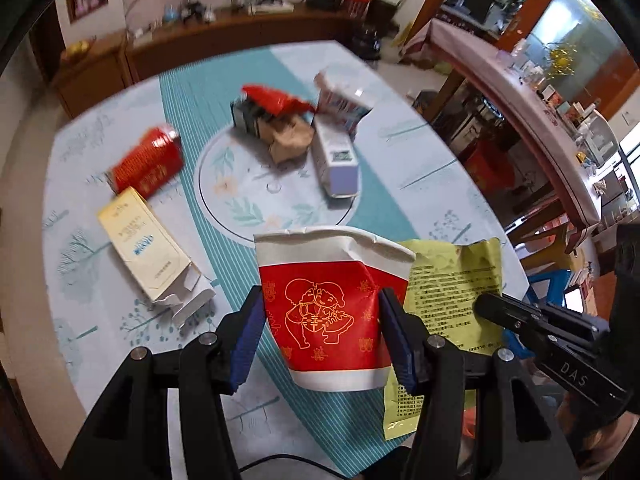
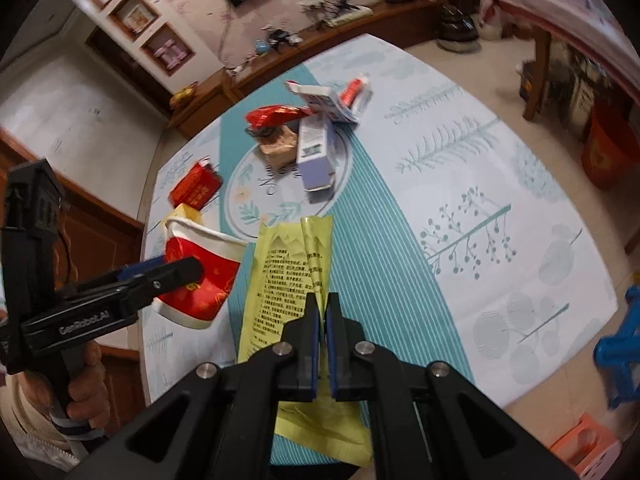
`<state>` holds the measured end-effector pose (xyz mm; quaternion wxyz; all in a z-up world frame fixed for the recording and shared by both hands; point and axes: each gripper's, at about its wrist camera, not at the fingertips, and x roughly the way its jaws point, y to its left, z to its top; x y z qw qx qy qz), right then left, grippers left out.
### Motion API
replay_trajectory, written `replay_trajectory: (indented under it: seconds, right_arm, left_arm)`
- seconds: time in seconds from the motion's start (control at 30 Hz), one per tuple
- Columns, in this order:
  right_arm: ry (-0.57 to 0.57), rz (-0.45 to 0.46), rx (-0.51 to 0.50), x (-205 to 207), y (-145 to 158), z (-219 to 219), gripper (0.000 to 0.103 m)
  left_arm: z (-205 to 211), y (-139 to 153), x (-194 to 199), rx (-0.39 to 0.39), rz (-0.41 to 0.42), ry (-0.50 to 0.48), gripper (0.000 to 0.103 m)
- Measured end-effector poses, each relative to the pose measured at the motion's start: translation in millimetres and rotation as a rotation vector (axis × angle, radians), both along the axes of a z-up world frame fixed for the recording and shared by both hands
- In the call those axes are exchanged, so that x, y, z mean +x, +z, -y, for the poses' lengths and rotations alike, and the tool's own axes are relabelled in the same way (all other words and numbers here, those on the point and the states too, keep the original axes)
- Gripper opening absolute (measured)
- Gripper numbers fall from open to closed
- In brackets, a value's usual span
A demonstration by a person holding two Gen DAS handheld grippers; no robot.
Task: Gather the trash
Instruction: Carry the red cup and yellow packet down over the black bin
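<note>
Paper cup [image 1: 332, 308], red with a white rim and a gold cartoon couple, clamped between the blue pads of the left gripper [image 1: 324, 332], jaws closed on its sides. Held above the table [image 2: 500, 184], tilted, rim dented and creased on the right. Seen from the right wrist as well, cup [image 2: 200, 276] gripped from the side by the left gripper [image 2: 176, 274], the person's hand [image 2: 82, 380] wrapped around the handle below.

Yellow-green wrapper [image 2: 292, 276], printed with small black text, pinched between the fingers of the right gripper [image 2: 323, 312], jaws shut tight on a crease along its right part. Hanging just to the right of the cup, lifted off the tablecloth. From the left wrist, wrapper [image 1: 452, 292] just behind and right of the cup, right gripper [image 1: 492, 308] reaching in from the right edge.

Further out on the table, more trash. Cream carton [image 1: 148, 252] lying flat to the left, one end torn open. Red box [image 1: 148, 164] just beyond it, on its side. On the round centre disc [image 1: 240, 200], a pile: white and lilac box [image 1: 334, 160] lying lengthwise, crumpled brown paper [image 1: 290, 140] beside it, a dark box [image 1: 244, 118] behind, a red foil wrapper [image 1: 276, 100] on top, and a white and blue carton [image 1: 340, 100] leaning at the back. Small red and white tube [image 2: 354, 90] at the far end of the pile, visible only from the right wrist. Red bucket [image 2: 610, 152] on the floor well to the right of the table.
</note>
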<state>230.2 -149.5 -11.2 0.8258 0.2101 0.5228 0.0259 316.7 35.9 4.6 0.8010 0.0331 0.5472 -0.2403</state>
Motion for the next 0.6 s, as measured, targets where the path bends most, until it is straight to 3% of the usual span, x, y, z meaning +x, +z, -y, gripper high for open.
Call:
replay_trajectory:
  seconds: [0.23,0.47,0.6]
  right_arm:
    - [0.157,0.11,-0.024,-32.5,33.9,2.8,0.003]
    - [0.321,0.151,-0.02,-96.8,38.6,40.0,0.003]
    - [0.369,0.124,-0.017,-130.7,27.8,62.9,0.003]
  left_arm:
    - [5.1,34.9,-74.0,0.017,0.102,0.103,0.055]
    - [30.6,33.5,-168.1,0.006,0.082,0.305,0.055]
    - [43.7,22.1,-210.7,0.032,0.054,0.34,0.055]
